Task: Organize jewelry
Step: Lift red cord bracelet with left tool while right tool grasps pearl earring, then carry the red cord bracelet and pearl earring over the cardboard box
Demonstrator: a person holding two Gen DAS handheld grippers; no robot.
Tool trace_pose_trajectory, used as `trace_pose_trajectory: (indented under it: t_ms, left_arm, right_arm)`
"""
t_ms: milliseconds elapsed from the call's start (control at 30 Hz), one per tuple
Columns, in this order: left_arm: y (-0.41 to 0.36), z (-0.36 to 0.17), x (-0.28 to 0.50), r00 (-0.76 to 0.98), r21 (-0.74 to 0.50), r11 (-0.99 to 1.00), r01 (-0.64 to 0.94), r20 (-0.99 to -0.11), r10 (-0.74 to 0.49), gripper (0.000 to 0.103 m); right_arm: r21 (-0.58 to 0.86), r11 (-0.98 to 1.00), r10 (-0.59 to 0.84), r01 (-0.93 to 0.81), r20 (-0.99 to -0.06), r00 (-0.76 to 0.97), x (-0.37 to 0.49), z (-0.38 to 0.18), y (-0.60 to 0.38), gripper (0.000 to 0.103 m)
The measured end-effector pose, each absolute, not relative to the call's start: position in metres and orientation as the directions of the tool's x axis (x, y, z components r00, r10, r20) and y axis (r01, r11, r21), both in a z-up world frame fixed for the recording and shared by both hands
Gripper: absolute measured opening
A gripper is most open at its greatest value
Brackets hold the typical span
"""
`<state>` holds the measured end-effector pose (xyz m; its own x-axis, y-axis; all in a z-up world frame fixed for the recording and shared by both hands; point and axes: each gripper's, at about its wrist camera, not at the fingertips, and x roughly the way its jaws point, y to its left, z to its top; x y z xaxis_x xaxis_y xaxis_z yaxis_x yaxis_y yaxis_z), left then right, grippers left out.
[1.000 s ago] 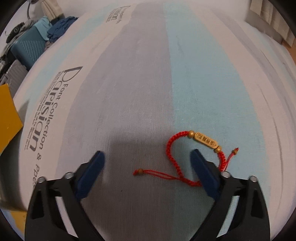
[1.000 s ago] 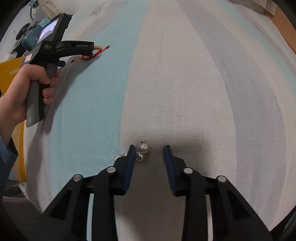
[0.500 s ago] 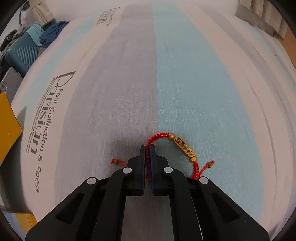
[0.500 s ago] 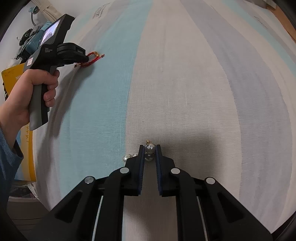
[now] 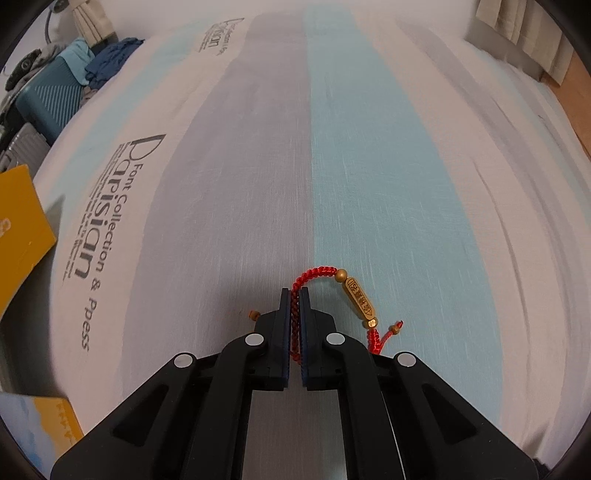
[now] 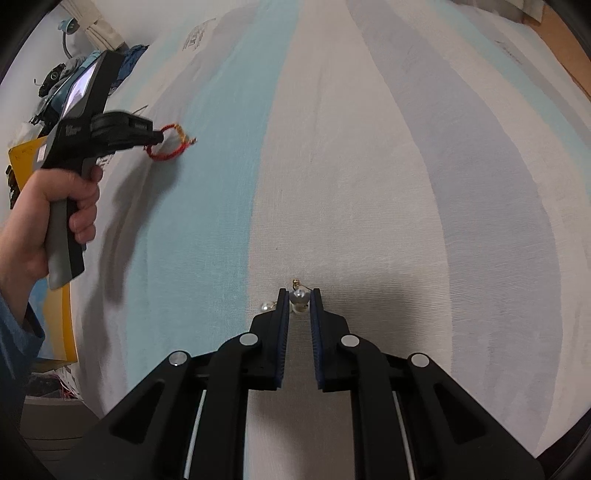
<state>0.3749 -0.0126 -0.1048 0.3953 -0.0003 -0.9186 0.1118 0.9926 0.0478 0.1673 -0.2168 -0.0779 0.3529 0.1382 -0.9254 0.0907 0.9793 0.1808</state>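
My left gripper [image 5: 294,295] is shut on the red braided cord of a bracelet [image 5: 319,275] with a gold bar charm [image 5: 359,298]. In the right wrist view the same bracelet [image 6: 168,146] hangs from the left gripper [image 6: 159,137], lifted above the striped bedsheet [image 6: 369,166]. My right gripper [image 6: 299,295] is shut on a pearl earring [image 6: 298,298] with a gold hook. A second pearl piece [image 6: 266,305] shows just left of its left finger.
The bed is covered by a striped sheet [image 5: 258,147] printed with "Parisian". A yellow box [image 5: 18,229] and a teal suitcase [image 5: 48,99] stand off its left edge. A curtain [image 5: 524,33] and wooden floor are at the far right.
Both grippers went from open to shut. The left closed on the bracelet cord and raised it off the sheet. The right closed on the pearl earring.
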Motion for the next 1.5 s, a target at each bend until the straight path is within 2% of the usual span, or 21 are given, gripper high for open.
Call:
trace_pose_trajectory:
  t_ms: [667, 1233, 1500]
  left_arm:
    - [0.018, -0.046, 0.313, 0.406, 0.003, 0.996, 0.093, -0.913, -0.035, 0.002]
    - [0.028, 0.02, 0.218, 0.428, -0.028, 0.994, 0.109, -0.901, -0.073, 0.003]
    - [0.035, 0.033, 0.184, 0.429, -0.031, 0.995, 0.094, -0.901, -0.069, 0.003]
  right_arm:
    - [0.167, 0.981, 0.11, 0.101, -0.898, 0.426, 0.155, -0.028, -0.225, 0.011]
    - [0.158, 0.986, 0.11, 0.056, -0.861, 0.496, 0.127, 0.032, -0.207, 0.011]
    - [0.144, 0.988, 0.095, 0.057, -0.855, 0.509, 0.12, 0.049, -0.196, 0.011]
